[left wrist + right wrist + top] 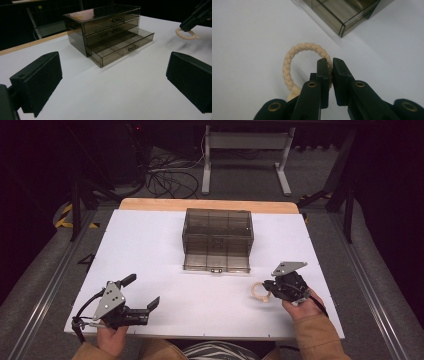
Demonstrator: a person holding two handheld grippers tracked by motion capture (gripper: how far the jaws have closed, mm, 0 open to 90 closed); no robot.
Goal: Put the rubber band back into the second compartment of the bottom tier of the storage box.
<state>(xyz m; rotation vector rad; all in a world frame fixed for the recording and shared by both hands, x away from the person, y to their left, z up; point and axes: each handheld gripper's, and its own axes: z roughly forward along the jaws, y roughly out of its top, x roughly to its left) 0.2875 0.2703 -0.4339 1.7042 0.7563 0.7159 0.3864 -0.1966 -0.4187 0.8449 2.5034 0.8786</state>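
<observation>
High view: bottom drawer of smoky drawer box stands open, empty.

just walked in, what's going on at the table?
A person holds a gripper in each hand. The right gripper is shut on a braided beige bracelet lying on the white table, beside a smoky clear drawer box whose bottom drawer is pulled open. The left gripper waits with its jaws wide open, holding nothing.

Tan sleeves, black grippers with grey three-cornered plates, brass-coloured screws and trailing black cables.
</observation>
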